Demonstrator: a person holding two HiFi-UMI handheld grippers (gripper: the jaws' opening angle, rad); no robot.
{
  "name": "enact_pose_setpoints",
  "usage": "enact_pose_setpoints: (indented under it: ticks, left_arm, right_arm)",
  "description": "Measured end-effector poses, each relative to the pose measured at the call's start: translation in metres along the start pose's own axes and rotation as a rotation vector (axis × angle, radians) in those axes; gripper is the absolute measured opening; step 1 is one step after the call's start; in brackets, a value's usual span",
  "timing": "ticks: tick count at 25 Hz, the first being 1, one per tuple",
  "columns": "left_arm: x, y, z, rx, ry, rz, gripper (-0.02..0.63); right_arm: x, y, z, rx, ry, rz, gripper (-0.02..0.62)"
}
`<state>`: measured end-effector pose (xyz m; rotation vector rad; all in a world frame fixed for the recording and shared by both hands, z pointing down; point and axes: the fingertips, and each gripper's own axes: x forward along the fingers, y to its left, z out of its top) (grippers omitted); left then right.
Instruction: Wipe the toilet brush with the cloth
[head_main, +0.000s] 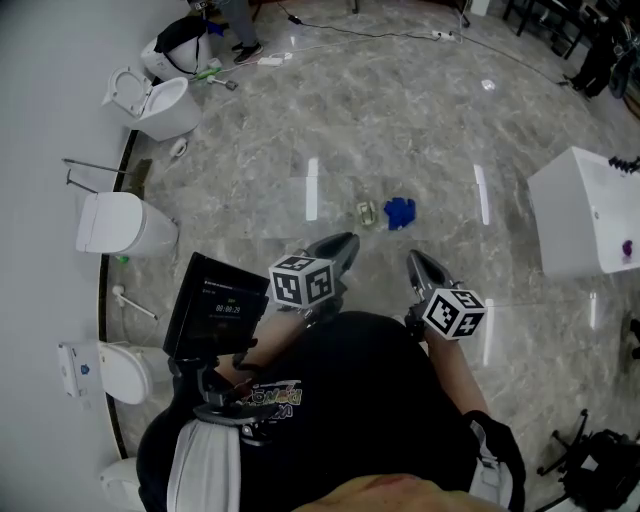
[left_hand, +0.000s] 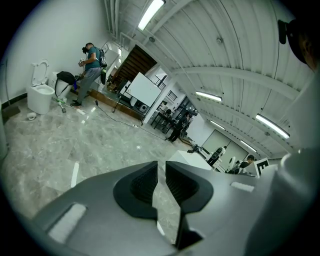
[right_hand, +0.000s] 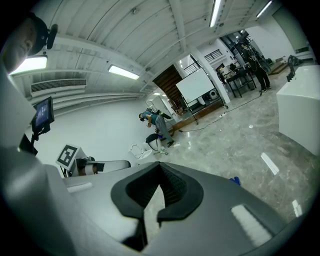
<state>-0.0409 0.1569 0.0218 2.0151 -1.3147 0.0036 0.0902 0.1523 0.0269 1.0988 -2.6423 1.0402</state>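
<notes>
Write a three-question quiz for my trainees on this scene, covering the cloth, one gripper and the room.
1. Multiple choice: where is the blue cloth? A on a shelf; B on the floor; C in a bucket.
2. True or false: the right gripper is shut on the cloth.
3. Fill in: in the head view, the toilets stand along the ___ edge of the picture.

Key: 1 B. 2 False: its jaws are together with nothing between them. 3 left.
</notes>
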Motion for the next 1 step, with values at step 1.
enact_pose_setpoints:
  ticks: [1]
  left_arm:
    - [0.0005, -0.0004, 0.0004, 0.003, 0.002, -0.001, 0.061]
  right_arm:
    - [0.0000, 0.0002, 0.0007, -0.001, -0.001, 0.000, 0.000]
